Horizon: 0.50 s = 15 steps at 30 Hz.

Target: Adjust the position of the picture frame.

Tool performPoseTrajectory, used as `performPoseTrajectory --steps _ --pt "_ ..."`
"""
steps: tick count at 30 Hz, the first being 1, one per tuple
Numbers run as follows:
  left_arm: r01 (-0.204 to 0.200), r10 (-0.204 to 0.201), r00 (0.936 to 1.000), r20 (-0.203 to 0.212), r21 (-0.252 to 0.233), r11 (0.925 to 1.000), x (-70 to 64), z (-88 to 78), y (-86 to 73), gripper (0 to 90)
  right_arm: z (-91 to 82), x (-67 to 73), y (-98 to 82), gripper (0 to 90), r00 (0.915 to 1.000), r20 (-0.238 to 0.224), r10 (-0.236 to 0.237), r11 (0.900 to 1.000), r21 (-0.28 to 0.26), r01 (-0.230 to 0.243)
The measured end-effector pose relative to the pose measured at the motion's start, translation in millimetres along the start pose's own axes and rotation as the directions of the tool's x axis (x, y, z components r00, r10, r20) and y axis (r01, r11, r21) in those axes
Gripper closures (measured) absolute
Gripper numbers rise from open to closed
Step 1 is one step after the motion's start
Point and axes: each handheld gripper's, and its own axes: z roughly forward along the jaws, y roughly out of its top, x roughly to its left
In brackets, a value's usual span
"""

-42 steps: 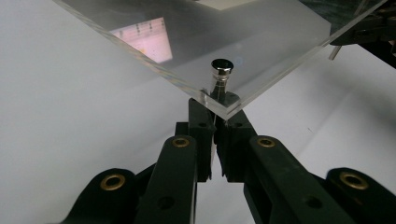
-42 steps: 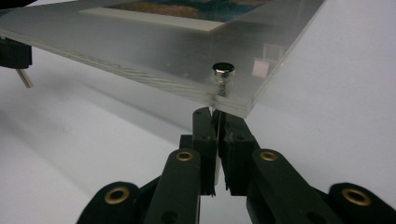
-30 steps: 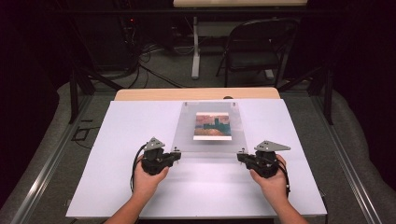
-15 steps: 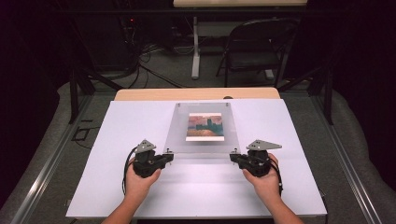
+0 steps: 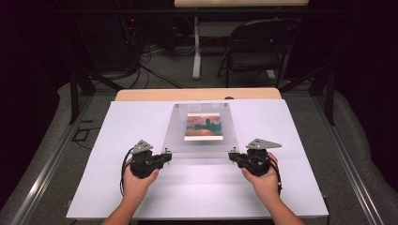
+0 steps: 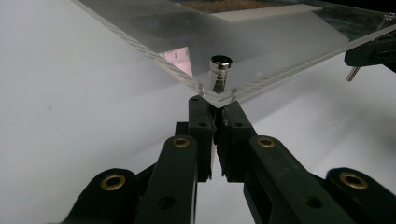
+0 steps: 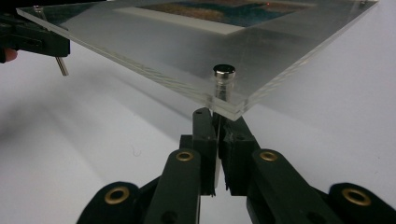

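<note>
Fingers (image 6: 215, 122) of both grippers clenched under near corners, clear square acrylic frame (image 5: 199, 145), steel standoff pins (image 7: 223, 77)

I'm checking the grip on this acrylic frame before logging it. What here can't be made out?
- Left gripper: whatever its shut jaws pinch is hidden under the frame corner, left gripper view.
- Right gripper: same, hidden under the acrylic frame, right gripper view.
- Picture: too small for detail, high view.
- Person's forearms: cut off by the bottom edge, high view.

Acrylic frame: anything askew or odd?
Nothing stands out. The acrylic frame sits square on the table, picture centred, not visibly cracked. Left hand-held gripper and right hand-held gripper each meet a near corner beneath a metal standoff.
</note>
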Motion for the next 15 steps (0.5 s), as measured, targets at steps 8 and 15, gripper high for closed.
performPoseTrajectory --steps 8,15 --pt "0.007 -0.007 1.0000 0.001 0.015 0.9999 0.8 2.6 -4.6 85.0 2.3 0.6 -3.8 85.5 1.0000 0.008 -0.003 1.000 0.005 0.003" --pt "0.012 -0.012 0.9999 -0.007 0.031 0.9995 1.5 6.7 -10.8 84.5 5.6 1.3 -10.5 85.4 0.9998 0.019 -0.011 1.000 0.022 0.010"
